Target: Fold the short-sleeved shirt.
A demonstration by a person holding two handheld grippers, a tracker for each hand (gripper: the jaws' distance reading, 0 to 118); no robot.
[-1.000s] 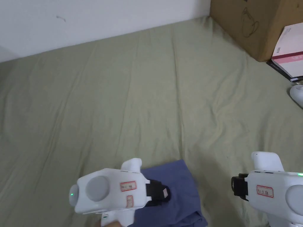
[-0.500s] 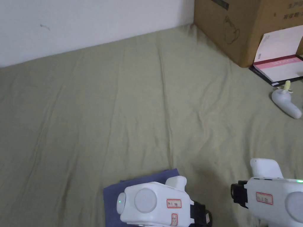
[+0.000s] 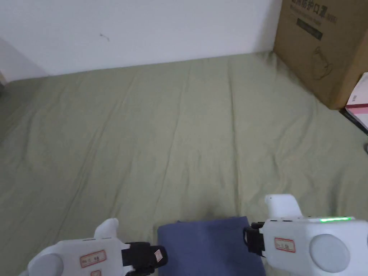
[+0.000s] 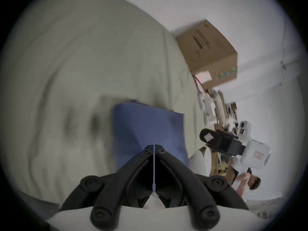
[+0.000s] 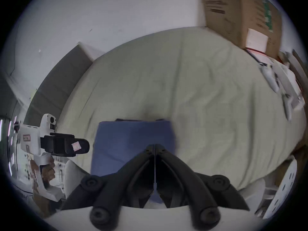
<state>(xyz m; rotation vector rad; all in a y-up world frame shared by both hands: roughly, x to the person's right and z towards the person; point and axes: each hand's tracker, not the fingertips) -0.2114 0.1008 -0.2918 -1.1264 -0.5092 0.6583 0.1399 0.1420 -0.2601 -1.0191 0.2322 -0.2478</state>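
folded blue shirt [image 3: 210,246] flat at near edge of green bed sheet [image 3: 179,125], left claw [image 3: 160,256] and right claw [image 3: 246,239] both pressed together, empty, flanking its side edges, cardboard box [image 3: 323,46] far right, broad open sheet beyond

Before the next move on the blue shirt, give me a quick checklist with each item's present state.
1. shirt folded into a compact rectangle: ok.
2. Shirt lying flat on the green sheet: ok.
3. left gripper shut, holding nothing: ok.
4. right gripper shut, holding nothing: ok.
5. Grippers flank the shirt, one each side: ok.
6. Near edge of the fold tidy: cannot tell, hidden.
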